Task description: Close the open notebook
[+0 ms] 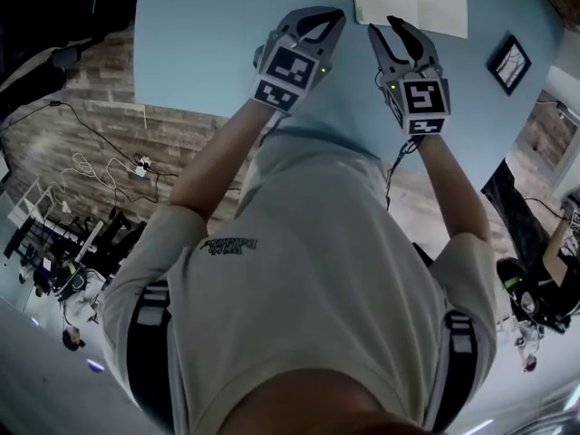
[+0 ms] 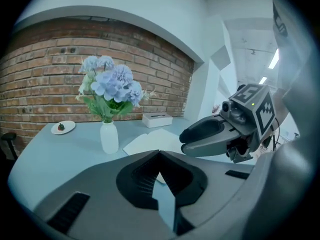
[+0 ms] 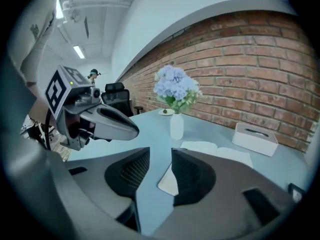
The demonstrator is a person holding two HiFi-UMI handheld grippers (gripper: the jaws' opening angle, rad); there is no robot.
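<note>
The open notebook (image 1: 410, 3) lies flat with its white pages up on the light blue table (image 1: 199, 43), just beyond both grippers. My left gripper (image 1: 328, 16) hovers short of its left page with the fingertips meeting and nothing between them. Beside it, my right gripper (image 1: 395, 24) hovers at the notebook's near edge. In the left gripper view the notebook (image 2: 150, 140) shows past the shut tips (image 2: 160, 154). The right gripper view has the jaws (image 3: 160, 154) standing apart and empty, with the notebook (image 3: 215, 149) behind them.
A white vase of blue flowers (image 2: 109, 136) stands left of the notebook. A white tissue box (image 2: 157, 119) sits behind it near the brick wall, and a small plate (image 2: 63, 127) lies at the far left. An office chair (image 3: 117, 96) stands past the table's end.
</note>
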